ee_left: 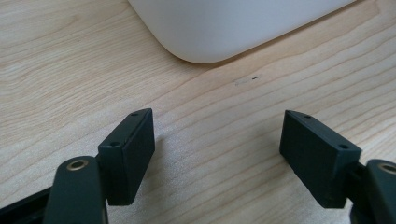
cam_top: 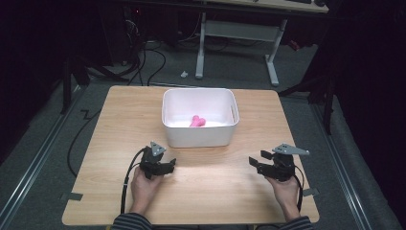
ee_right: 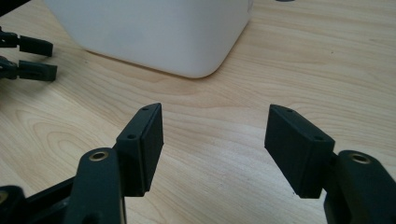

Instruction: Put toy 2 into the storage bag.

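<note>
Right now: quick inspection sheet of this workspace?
Surface: wooden table, bare in front of the person.
Job's things: white bin at table centre; pink object lying inside it.
Clutter: nothing seen on the table.
Grippers: left gripper and right gripper both open, nothing between the fingers, near the bin's front.
Cables: a black cable trails from the left gripper; more lie on the floor behind.
Surroundings: dark room, white desk frame behind the table.
</note>
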`<action>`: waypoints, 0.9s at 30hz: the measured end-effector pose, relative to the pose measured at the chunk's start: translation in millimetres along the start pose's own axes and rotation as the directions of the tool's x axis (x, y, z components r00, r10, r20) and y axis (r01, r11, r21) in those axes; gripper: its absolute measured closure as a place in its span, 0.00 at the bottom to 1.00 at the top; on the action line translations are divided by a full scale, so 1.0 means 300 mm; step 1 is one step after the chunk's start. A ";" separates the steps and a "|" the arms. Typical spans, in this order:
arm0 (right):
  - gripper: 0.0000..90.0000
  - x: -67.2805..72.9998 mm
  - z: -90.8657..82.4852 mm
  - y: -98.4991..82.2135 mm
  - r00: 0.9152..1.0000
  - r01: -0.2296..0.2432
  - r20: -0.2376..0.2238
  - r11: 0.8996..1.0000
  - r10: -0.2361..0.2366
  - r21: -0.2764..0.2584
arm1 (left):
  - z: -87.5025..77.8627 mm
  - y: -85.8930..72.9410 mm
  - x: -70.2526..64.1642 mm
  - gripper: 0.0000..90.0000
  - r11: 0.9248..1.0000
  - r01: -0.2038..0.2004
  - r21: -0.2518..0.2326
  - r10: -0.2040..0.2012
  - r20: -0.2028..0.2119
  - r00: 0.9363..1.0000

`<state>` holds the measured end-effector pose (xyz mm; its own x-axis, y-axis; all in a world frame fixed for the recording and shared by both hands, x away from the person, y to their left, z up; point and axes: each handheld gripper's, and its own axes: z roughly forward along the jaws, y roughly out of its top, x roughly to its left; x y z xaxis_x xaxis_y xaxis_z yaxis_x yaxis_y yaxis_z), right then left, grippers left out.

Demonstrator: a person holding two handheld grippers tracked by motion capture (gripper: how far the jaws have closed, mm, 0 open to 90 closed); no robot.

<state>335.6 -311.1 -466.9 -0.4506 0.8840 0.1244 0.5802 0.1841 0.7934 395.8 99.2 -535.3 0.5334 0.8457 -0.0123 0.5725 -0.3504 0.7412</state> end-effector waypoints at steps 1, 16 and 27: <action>0.42 0.001 0.009 -0.008 1.000 -0.007 0.002 1.000 0.007 0.000 | 0.000 0.000 0.000 0.30 1.000 0.000 0.000 0.000 0.000 1.000; 0.42 -0.012 0.117 -0.102 1.000 -0.017 0.022 0.999 0.016 0.050 | 0.000 0.000 0.000 0.30 1.000 0.000 0.000 0.000 0.000 1.000; 0.42 -0.010 0.156 -0.121 0.999 -0.005 0.048 0.996 0.001 0.085 | 0.000 0.000 0.000 0.30 1.000 0.000 0.000 0.000 0.000 1.000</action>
<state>347.6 -300.4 -523.9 -0.4173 0.9036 0.0963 0.6381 0.2159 0.7391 395.8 99.2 -535.3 0.5335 0.8457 -0.0124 0.5728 -0.3505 0.7410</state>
